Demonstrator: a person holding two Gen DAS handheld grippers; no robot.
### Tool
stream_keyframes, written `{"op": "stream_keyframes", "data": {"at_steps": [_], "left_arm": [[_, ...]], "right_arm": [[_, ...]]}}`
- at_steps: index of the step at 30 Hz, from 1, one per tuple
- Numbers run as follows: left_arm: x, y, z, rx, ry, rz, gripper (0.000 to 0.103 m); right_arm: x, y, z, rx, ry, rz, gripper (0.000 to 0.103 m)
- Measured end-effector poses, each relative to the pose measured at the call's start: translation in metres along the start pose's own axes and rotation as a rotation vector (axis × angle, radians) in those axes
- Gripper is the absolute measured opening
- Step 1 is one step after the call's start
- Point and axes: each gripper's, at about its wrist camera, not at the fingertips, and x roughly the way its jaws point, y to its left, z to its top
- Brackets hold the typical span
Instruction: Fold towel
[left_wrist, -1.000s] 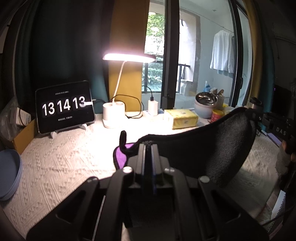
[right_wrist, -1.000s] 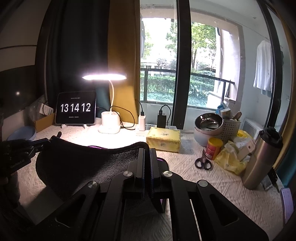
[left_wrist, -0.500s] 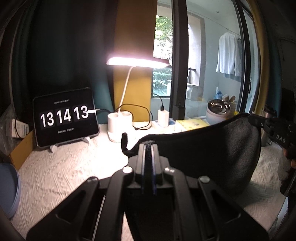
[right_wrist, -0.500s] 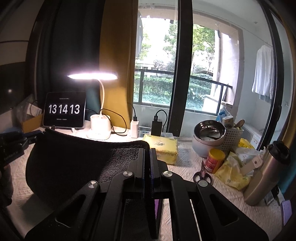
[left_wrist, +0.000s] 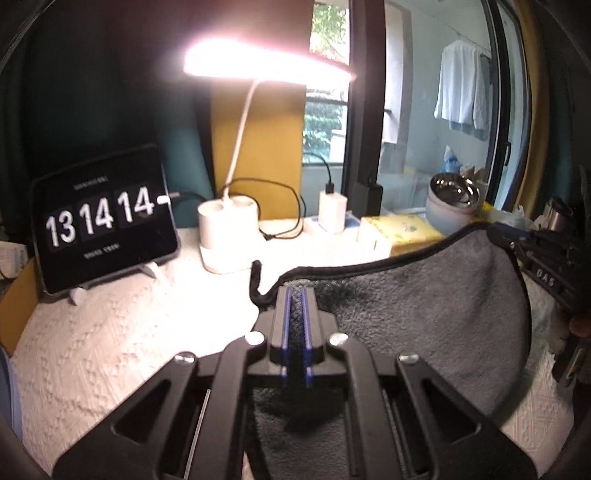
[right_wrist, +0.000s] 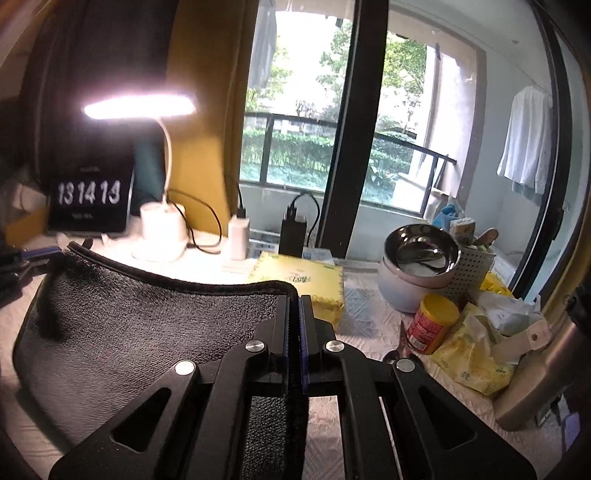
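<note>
Here, a dark towel (left_wrist: 424, 295) hangs stretched in the air between two hand-held tongs above a counter (left_wrist: 110, 332) covered in a white textured cloth. On the left side, the left tongs (left_wrist: 295, 295) are clenched on the towel's upper hem near one corner, the cloth visible between the two blue-lined fingers and a short hanging loop sticking up just beside them. Further right, the right tongs (right_wrist: 293, 301) are clenched on the opposite end of that same hem, their fingers drawn nearly together over the bound edge.

The step in hand appears to be the carrying-over stage of a fold: the towel is lifted by its top edge, with its lower part drooping toward the counter. The next move likely calls for both tongs to travel together, keeping the hem taut and level, so the raised edge can be laid down squarely on the edge below before either grip lets go.

The towel is plush and grey on the side facing the left camera, darker and almost black in the right view, with a black stitched border. It sags in a shallow curve between the two grips. Behind it stand a clock display (left_wrist: 103, 218), a lit desk lamp (left_wrist: 266, 66) and a yellow box (right_wrist: 299, 284).
</note>
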Motion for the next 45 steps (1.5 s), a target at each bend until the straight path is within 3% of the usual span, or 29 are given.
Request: {"op": "stream_keyframes", "data": {"at_steps": [9,13,19,22,24,26,28,29,33,45], "left_arm": [[0.055,0.025,-0.006,-0.098,0.143,-0.019,0.006],[0.065,0.025,-0.009,-0.094,0.172,-0.005,0.008],[0.088,0.023,-0.018,-0.089,0.278,-0.004,0.014],[0.087,0.026,-0.019,-0.107,0.279,-0.001,0.022],[0.088,0.028,-0.020,-0.113,0.287,0.008,0.030],[0.087,0.028,-0.020,-0.118,0.284,0.009,0.059],[0.082,0.027,-0.019,-0.119,0.268,0.022,0.077],[0.078,0.027,-0.018,-0.118,0.253,0.029,0.081],[0.062,0.028,-0.013,-0.114,0.214,0.064,0.084],[0.015,0.021,-0.010,-0.124,0.141,0.079,0.089]], "right_arm": [[0.055,0.002,-0.008,-0.003,0.115,0.022,0.005],[0.067,0.007,-0.011,-0.024,0.158,0.014,0.005],[0.082,0.007,-0.018,-0.021,0.224,0.022,0.005],[0.084,0.005,-0.018,-0.007,0.239,0.032,0.006],[0.086,0.005,-0.019,-0.006,0.255,0.036,0.014],[0.088,0.006,-0.020,-0.005,0.268,0.047,0.025],[0.087,0.005,-0.020,0.001,0.269,0.061,0.032],[0.086,0.004,-0.020,0.008,0.265,0.073,0.036],[0.081,-0.002,-0.019,0.041,0.237,0.077,0.050],[0.037,-0.008,-0.011,0.098,0.177,0.082,0.053]]}}
